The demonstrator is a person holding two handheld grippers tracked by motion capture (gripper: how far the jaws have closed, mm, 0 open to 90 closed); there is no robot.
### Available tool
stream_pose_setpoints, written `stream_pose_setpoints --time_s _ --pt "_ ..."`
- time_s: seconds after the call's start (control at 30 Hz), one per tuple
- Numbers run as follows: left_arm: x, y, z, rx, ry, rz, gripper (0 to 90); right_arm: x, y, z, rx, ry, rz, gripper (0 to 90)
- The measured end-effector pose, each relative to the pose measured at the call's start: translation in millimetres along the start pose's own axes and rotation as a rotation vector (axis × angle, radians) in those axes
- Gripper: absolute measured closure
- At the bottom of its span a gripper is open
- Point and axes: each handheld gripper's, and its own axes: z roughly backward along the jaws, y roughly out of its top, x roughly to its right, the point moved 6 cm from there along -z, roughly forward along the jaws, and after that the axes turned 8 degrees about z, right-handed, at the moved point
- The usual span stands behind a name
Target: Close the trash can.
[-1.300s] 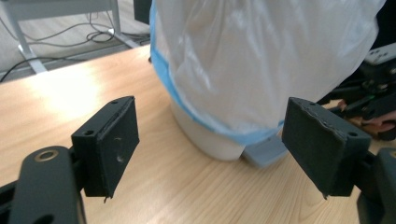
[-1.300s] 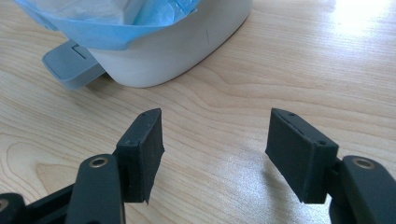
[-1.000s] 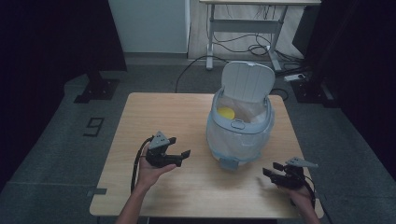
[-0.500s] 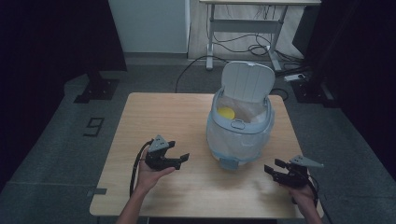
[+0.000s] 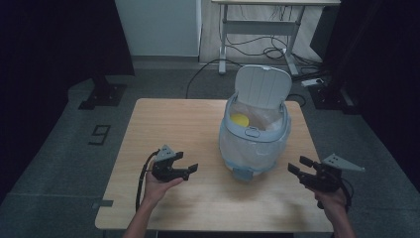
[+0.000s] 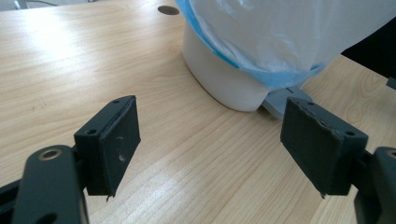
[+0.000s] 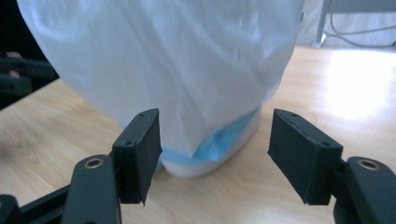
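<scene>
Bin (image 5: 255, 136) right of centre in the high view, standing on the worktop (image 5: 168, 124), lid (image 5: 262, 87) tipped up and back at its far side. Clear bag (image 5: 257, 144) lining it and hanging down over the white body, blue rim beneath. Yellow thing (image 5: 239, 120) lying inside at the bin's left. Grey pedal (image 5: 242, 173) sticking out at the bin's near foot.

Left tongs (image 5: 190, 171) lower left of centre, held in a hand (image 5: 158, 186) rising from the bottom edge, pointing right toward the bin, near it but apart. Jaws parted with nothing between them, having just been closing a little; bare wood seen in the gap in the left gripper view, left tongs (image 6: 210, 144) aimed at the bin's white base (image 6: 224, 79) and the pedal (image 6: 285, 98) at upper right.

Right tongs (image 5: 297, 166) lower right, past the worktop's right edge, pointing left toward the bin, apart from it. Jaws spread wide and empty. Right tongs (image 7: 215, 154) in the right gripper view framing the bag (image 7: 177, 60) and the bin's foot (image 7: 205, 163), with no contact.
</scene>
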Motion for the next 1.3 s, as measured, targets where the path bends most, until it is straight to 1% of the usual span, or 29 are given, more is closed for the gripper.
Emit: stream_pose_setpoints --time_s 0.13,0.3,0.37,0.57,0.63,0.73,0.93,1.03,1.1,1.2,1.3 --pt "-0.8 -3.6 -2.6 -0.008 -0.002 0.002 20.3 4.5 22.5 4.0 0.012 -0.008 0.019 32.9" --pt "-0.8 -7.2 -5.5 -0.021 -0.004 0.002 20.3 7.7 51.0 3.0 0.043 0.000 0.020 32.8" --pt "-0.1 -7.5 -6.6 -0.021 -0.009 0.007 20.3 7.3 60.8 1.4 0.049 0.001 0.029 32.8" --pt "-0.6 -10.8 -10.0 -0.039 -0.009 0.001 20.3 1.4 90.7 -5.2 0.071 0.020 0.054 32.7" --pt "-0.4 -11.2 -9.9 -0.037 -0.020 0.010 20.3 1.7 98.7 -9.5 0.070 0.022 0.061 32.6" --pt "0.3 -11.7 -10.2 -0.037 -0.025 0.012 20.3 2.4 110.0 -14.1 0.072 0.030 0.077 32.6" --pt "1.0 -12.9 -11.5 -0.043 -0.033 0.012 20.3 4.5 129.9 -21.4 0.076 0.042 0.085 32.6" --pt "0.7 -13.6 -11.6 -0.042 -0.047 0.025 20.3 6.5 136.6 -25.2 0.074 0.047 0.085 32.6" --pt "-0.4 -13.8 -11.2 -0.043 -0.044 0.025 20.3 8.9 139.5 -28.0 0.067 0.049 0.085 32.6" --pt "-1.7 -14.3 -10.6 -0.040 -0.050 0.039 20.3 13.2 143.2 -32.3 0.056 0.041 0.088 32.6" --pt "-3.0 -14.8 -10.7 -0.043 -0.046 0.041 20.3 17.7 147.7 -37.0 0.050 0.041 0.086 32.6"
